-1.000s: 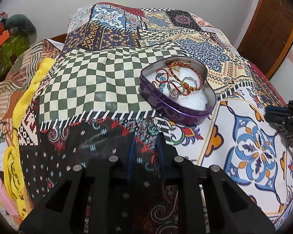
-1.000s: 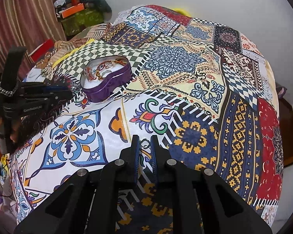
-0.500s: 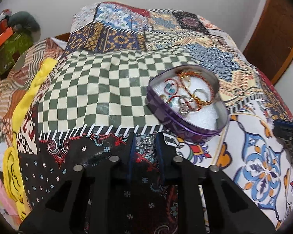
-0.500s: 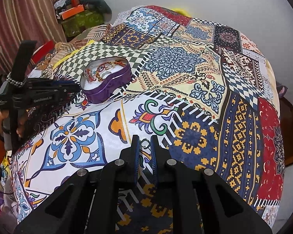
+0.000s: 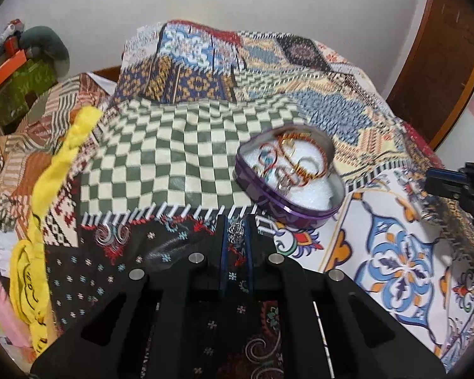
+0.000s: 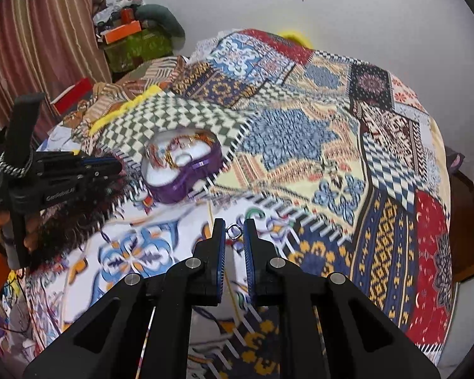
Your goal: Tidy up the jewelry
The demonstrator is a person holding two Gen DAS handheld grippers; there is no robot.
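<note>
Your left claw [image 5: 236, 232] sits low over the dark floral patch of the patchwork bedspread [image 5: 395, 252], and a small silver ornament [image 5: 236, 230] shows between its tips; the fingers stand only narrowly apart, and you cannot tell whether they grip it or whether it simply lies on the cloth behind them. The purple heart-shaped tin [image 5: 287, 211] is your landmark: it rests on the bedspread just beyond and to the right of that claw, at the edge of the green-and-white checked patch [image 5: 161, 164], lidless, with white padding inside and a blurred tangle of red and gold bangles [image 5: 295, 164] on top. Your right claw [image 6: 235, 232] is well apart from the tin, nearer you and to its right, over the white patch with blue and orange motifs; a small silver ring [image 6: 234, 231] appears in the narrow gap between its fingers, and again you cannot tell whether it is pinched or lying on the fabric. Left of the tin, at the bed's edge, lies a strip of yellow cloth [image 5: 60, 154]. Beyond it, against the wall, stands a green box [image 6: 136, 47] with an orange one on top.
</note>
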